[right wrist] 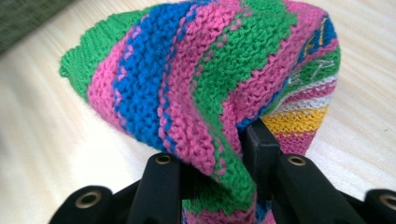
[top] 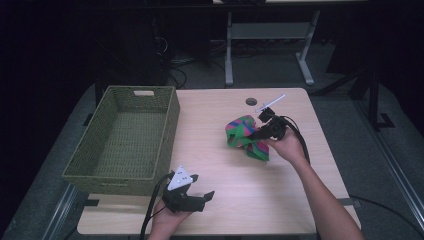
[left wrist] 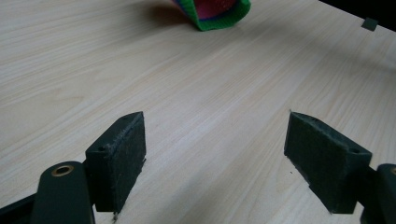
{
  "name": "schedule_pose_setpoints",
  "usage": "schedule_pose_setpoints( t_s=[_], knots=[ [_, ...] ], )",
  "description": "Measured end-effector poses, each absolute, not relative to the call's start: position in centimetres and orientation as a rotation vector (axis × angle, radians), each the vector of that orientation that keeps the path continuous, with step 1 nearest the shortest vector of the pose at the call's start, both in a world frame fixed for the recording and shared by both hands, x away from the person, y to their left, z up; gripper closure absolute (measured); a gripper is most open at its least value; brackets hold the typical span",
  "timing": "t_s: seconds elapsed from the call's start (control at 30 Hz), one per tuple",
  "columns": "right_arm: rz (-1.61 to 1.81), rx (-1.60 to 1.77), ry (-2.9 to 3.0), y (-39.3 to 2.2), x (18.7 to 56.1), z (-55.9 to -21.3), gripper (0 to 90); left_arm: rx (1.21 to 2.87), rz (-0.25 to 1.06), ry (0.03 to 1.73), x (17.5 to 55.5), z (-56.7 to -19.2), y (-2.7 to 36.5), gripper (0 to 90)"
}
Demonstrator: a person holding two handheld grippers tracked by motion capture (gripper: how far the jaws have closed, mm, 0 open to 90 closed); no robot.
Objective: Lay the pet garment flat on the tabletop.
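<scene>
We are handling a knitted cloth [top: 246, 136], striped in pink, green and blue with some yellow and white, which lies bunched near the middle of the surface [top: 240, 200], to the right of the green woven basket [top: 125, 140]. We judge it light, soft and floppy: it will sag and drape from whatever point we pinch, and its loose knit should grip the pads rather than slip. A gathered fold or a corner makes the best hold, since a single edge would let the rest trail across the surface.

Our right tongs [top: 257, 134] are clenched on just such a fold; in the right gripper view the black jaws stand narrowly apart with a thick bunch of cloth [right wrist: 210, 93] pressed between them, and the rest of it bulges above. Our left tongs [top: 200, 197] rest near the front edge of the surface, below the basket's near corner and well apart from the cloth. Their jaws are spread wide and hold nothing, with bare wood between the pads [left wrist: 123, 158].
</scene>
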State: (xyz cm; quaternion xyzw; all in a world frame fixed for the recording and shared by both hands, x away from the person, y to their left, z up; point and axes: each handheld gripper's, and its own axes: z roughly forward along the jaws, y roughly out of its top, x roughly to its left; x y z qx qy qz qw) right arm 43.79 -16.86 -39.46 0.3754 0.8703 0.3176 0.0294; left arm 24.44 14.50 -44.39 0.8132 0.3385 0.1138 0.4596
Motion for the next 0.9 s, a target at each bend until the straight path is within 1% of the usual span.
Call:
schedule_pose_setpoints(
  t_s=[0.13, 0.4, 0.77, 0.9],
  knots=[
    [1.065, 1.165, 2.660, -17.8, 43.4, -38.2, 70.5, 1.995, 0.283, 0.834, 24.5, -44.3, 14.6, 20.4],
    [1.068, 1.130, 2.668, -18.7, 42.5, -37.3, 70.4, 1.992, 0.284, 0.839, 24.5, -44.4, 14.6, 20.4],
    [1.185, 1.017, 2.662, -19.8, 39.5, -34.5, 70.3, 1.980, 0.289, 0.853, 24.5, -44.4, 14.7, 20.4],
    [1.225, 0.947, 2.667, -19.9, 37.4, -33.7, 70.2, 1.977, 0.299, 0.851, 24.5, -44.3, 14.8, 20.4]
  ],
)
